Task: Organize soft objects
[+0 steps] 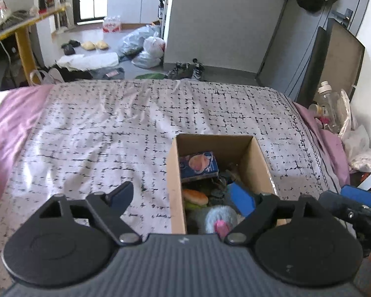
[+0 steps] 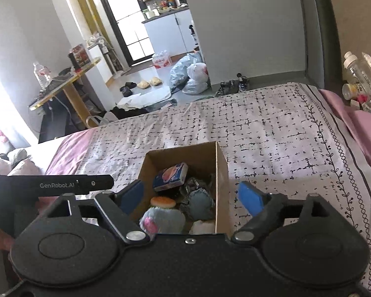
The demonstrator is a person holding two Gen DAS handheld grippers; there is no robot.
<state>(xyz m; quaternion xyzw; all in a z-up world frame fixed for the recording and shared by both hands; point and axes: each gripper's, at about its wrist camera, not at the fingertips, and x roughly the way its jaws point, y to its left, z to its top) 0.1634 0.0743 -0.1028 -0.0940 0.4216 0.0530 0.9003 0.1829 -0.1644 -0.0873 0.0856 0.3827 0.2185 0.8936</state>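
- You've got an open brown cardboard box (image 2: 222,173) sitting upright on the bed, flaps out of the way, stuffed pretty full.
- Toward the far end, a blue squishy packet with a bun printed on it (image 2: 171,176) leans tilted against the pile.
- A little soft burger toy with a tan bun (image 2: 163,202) lies flat mid-box.
- Just beside it, a round grey-blue fuzzy plush (image 2: 200,203).
- Nearest you, a pale fluffy plush with a pink patch (image 2: 160,220).
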